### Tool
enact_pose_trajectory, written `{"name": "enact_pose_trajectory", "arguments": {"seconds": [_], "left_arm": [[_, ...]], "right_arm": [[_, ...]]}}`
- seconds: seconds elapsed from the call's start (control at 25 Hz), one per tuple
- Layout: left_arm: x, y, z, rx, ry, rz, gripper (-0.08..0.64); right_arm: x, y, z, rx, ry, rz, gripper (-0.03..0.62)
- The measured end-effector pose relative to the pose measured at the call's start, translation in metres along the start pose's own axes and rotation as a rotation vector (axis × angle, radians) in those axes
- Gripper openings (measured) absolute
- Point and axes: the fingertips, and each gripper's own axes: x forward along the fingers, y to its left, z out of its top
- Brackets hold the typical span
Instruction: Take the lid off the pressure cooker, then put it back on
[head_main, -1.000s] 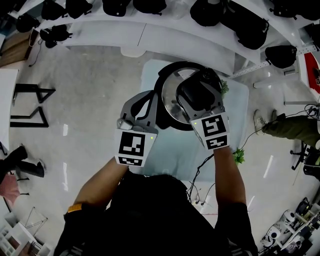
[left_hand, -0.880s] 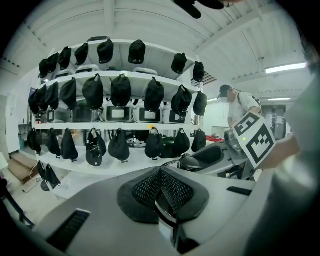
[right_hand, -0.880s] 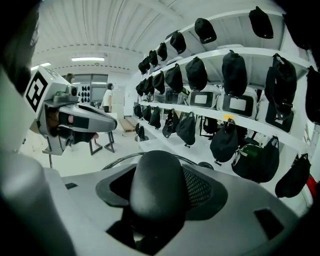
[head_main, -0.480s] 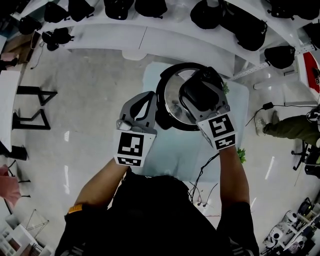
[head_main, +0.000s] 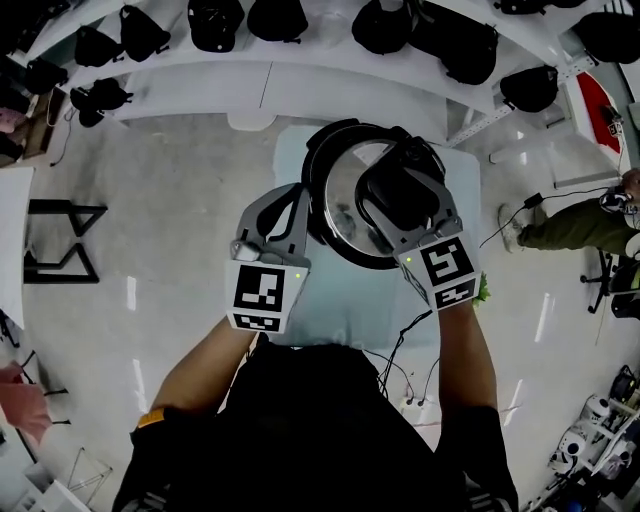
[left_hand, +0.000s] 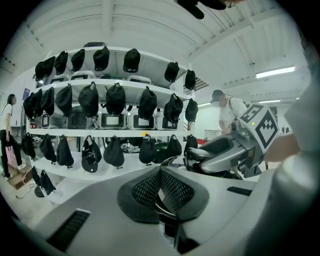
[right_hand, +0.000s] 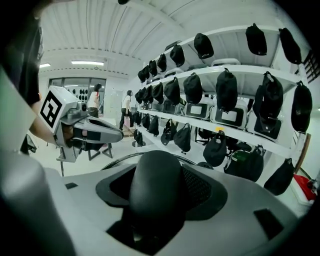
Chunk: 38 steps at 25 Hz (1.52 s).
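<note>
The pressure cooker (head_main: 325, 165) sits on the table (head_main: 320, 300), straight ahead. The right gripper (head_main: 400, 180) is on top of it. Its jaws squeeze the lid's (head_main: 345, 205) black handle (right_hand: 155, 190), which points the same way as the jaws. The left gripper (head_main: 298, 205) is at the pot's left side and seems to pinch the rim (left_hand: 167, 207) to hold it steady. So the right one is the one to lift, straight up.
</note>
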Motion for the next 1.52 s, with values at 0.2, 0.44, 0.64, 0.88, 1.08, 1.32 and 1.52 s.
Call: {"name": "enact_pose_trajectory", "arguments": {"seconds": [0.2, 0.44, 0.64, 0.88, 1.08, 1.32, 1.52], "left_arm": [[-0.019, -0.009, 0.001, 0.01, -0.006, -0.033, 0.008], [-0.044, -0.019, -0.007, 0.024, -0.001, -0.089, 0.008], [-0.062, -0.032, -0.017, 0.042, 0.004, -0.153, 0.008], [-0.084, -0.045, -0.031, 0.062, 0.007, -0.24, 0.006], [-0.097, -0.059, -0.044, 0.079, 0.011, -0.308, 0.008], [-0.109, -0.075, -0.058, 0.082, 0.023, -0.335, 0.008], [-0.113, -0.087, -0.077, 0.077, 0.056, -0.326, 0.008]], "right_arm": [[-0.027, 0.017, -0.005, 0.034, 0.007, -0.045, 0.29], [-0.057, 0.042, -0.012, 0.077, 0.014, -0.11, 0.29], [-0.079, 0.062, -0.025, 0.124, 0.029, -0.175, 0.29], [-0.104, 0.092, -0.042, 0.174, 0.058, -0.266, 0.29], [-0.125, 0.112, -0.063, 0.223, 0.091, -0.336, 0.29], [-0.145, 0.131, -0.083, 0.257, 0.106, -0.38, 0.29], [-0.145, 0.142, -0.108, 0.281, 0.13, -0.382, 0.29]]}}
